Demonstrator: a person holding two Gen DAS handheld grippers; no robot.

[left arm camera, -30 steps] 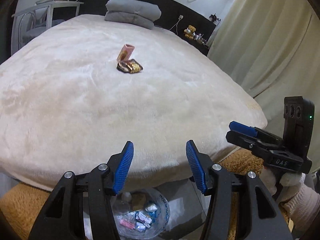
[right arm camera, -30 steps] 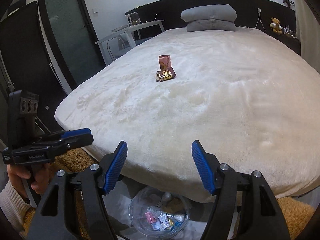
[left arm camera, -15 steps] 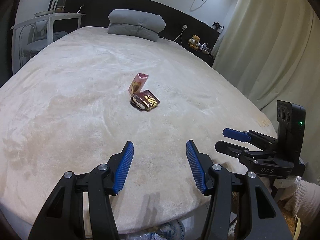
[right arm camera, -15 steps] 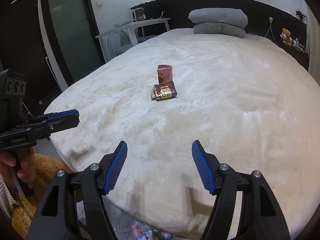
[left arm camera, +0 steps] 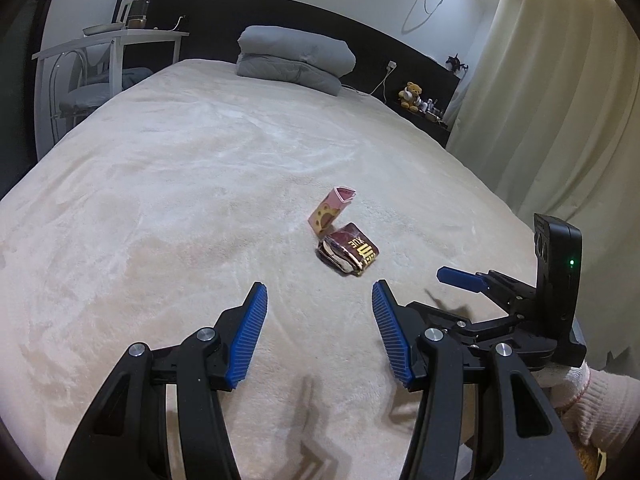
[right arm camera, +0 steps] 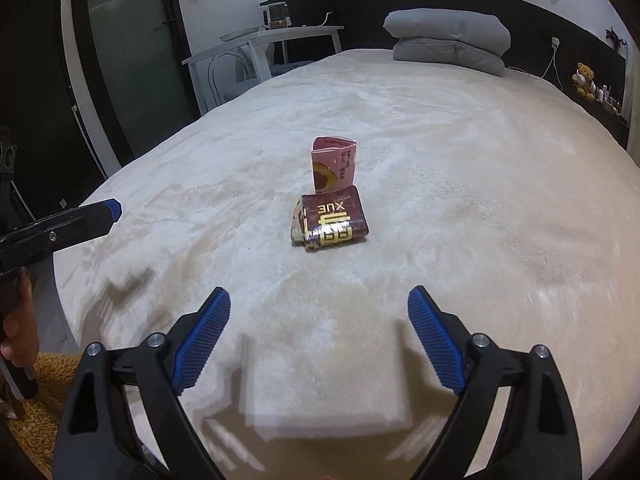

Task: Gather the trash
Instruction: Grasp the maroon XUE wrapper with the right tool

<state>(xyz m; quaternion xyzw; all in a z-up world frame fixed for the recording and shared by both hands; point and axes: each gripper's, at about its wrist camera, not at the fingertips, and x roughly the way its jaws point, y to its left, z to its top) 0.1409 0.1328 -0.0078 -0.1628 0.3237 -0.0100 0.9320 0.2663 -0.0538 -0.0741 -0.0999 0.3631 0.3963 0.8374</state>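
Observation:
Two pieces of trash lie together on the cream bed cover (left arm camera: 160, 208): a dark red crumpled wrapper with gold letters (left arm camera: 349, 255) (right arm camera: 331, 222) and a pink carton standing just behind it (left arm camera: 331, 215) (right arm camera: 333, 164). My left gripper (left arm camera: 318, 300) is open and empty, above the bed a short way in front of the wrapper. My right gripper (right arm camera: 319, 304) is open and empty, pointed straight at the wrapper. Each gripper shows at the edge of the other's view, the right one (left arm camera: 464, 280) and the left one (right arm camera: 96, 212).
Folded grey bedding (left arm camera: 294, 58) (right arm camera: 448, 38) lies at the black headboard. A white desk and chair (left arm camera: 100, 64) stand left of the bed. Curtains (left arm camera: 560, 100) hang on the right, with a shelf holding a teddy bear (left arm camera: 412, 94).
Both grippers have risen from the bed's foot and moved forward over the cover toward the trash. The clear trash bowl on the floor has dropped out of view.

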